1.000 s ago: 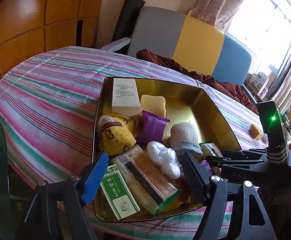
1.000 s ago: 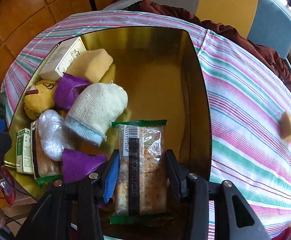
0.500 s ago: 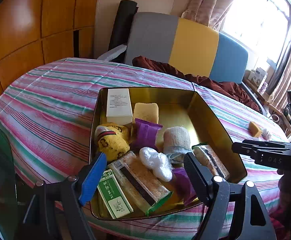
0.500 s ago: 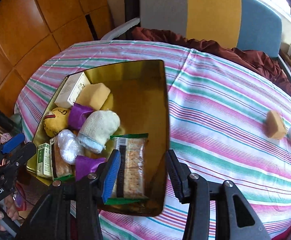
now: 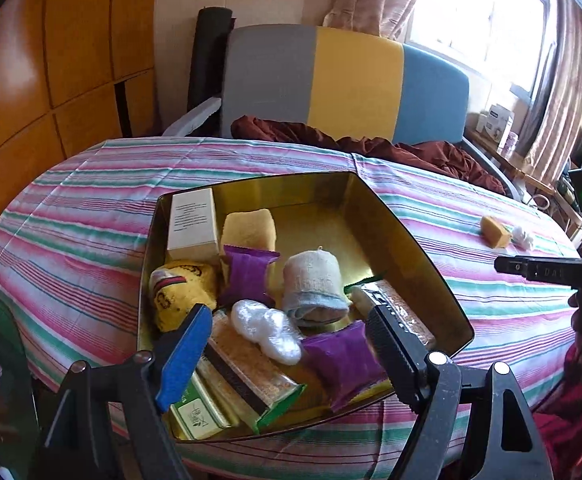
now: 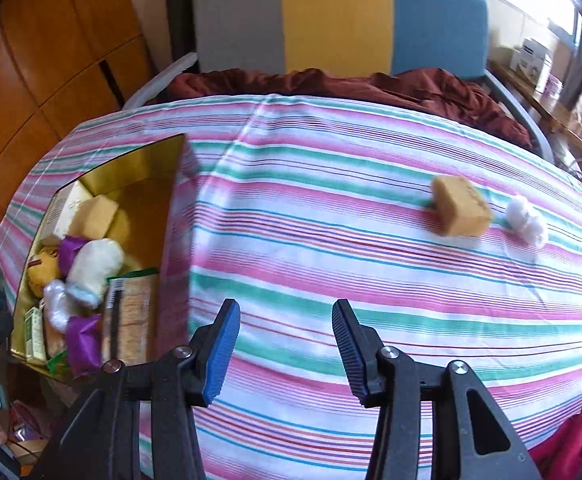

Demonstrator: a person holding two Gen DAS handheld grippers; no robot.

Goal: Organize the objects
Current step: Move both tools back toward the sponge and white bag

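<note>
1. We are between items: the gold tin (image 5: 419,240) on the striped tablecloth (image 6: 331,264) already holds most of the things, among them the white box (image 5: 191,220), a sponge (image 5: 249,226), the yellow plush (image 5: 183,292), a rolled sock (image 5: 315,284), two purple packets and the cracker packs.
2. Two things are not yet in the tin: a tan sponge (image 6: 459,206) and a white cotton ball (image 6: 527,220), lying just beside each other on the cloth, well apart from the tin.
3. Our right gripper (image 6: 285,344) hangs over bare cloth with its jaws apart and nothing between them; they have just been opening a little.
4. Our left gripper (image 5: 291,344) hovers above the near end of the tin, its jaws wide and empty, and has likewise just been opening.
5. We judge the next move to be the right gripper's: reach to the tan sponge, spread the jaws wider than its width, and close on its sides without nudging the cotton ball.
</note>
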